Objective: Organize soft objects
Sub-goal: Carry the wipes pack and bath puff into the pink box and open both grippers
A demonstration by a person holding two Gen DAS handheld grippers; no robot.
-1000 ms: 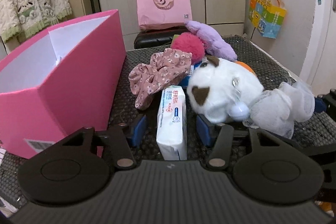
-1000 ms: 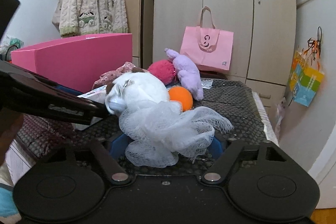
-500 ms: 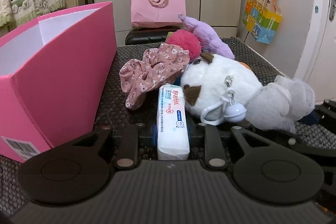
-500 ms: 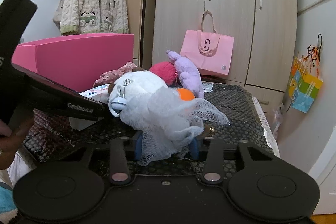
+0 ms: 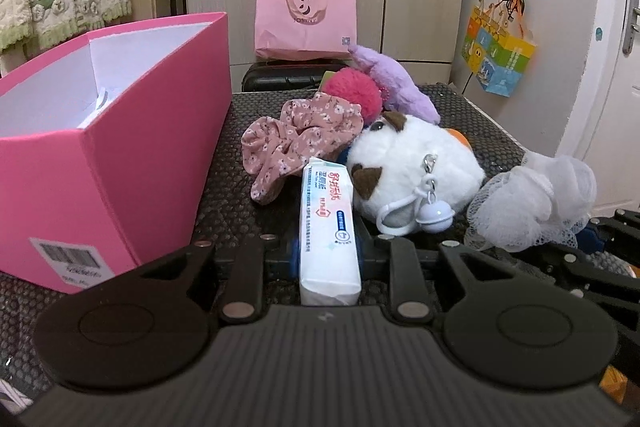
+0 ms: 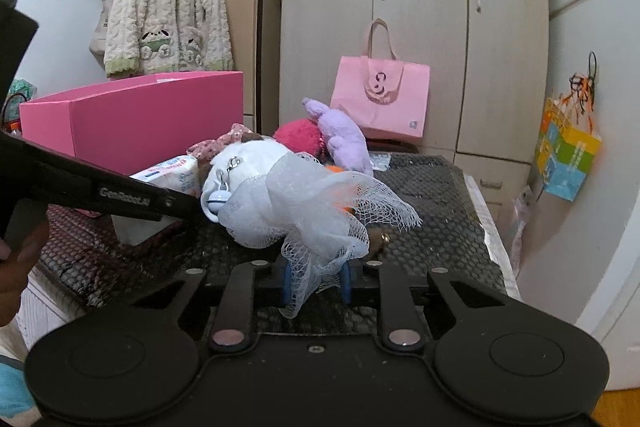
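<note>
My left gripper (image 5: 328, 251) is shut on a white tissue pack (image 5: 329, 227) and holds it just over the dark mat (image 5: 240, 195). My right gripper (image 6: 316, 281) is shut on a white mesh bath sponge (image 6: 304, 203), lifted a little; the sponge also shows in the left wrist view (image 5: 532, 203). Behind lie a white plush dog (image 5: 412, 167) with a bell clip, a floral pink scrunchie (image 5: 296, 139), a red pompom (image 5: 354, 95), a purple plush (image 5: 392, 83) and an orange ball (image 5: 458, 137). An open pink box (image 5: 112, 147) stands at the left.
A pink tote bag (image 5: 306, 19) stands on a black case behind the mat. A cream cardigan (image 6: 168, 15) hangs at the far left. A colourful paper bag (image 5: 500, 59) hangs on the right wall. Wardrobe doors (image 6: 412, 7) close the back.
Both grippers closed, the left on the tissue pack and the right on the mesh sponge. Both have risen a little with their loads.
</note>
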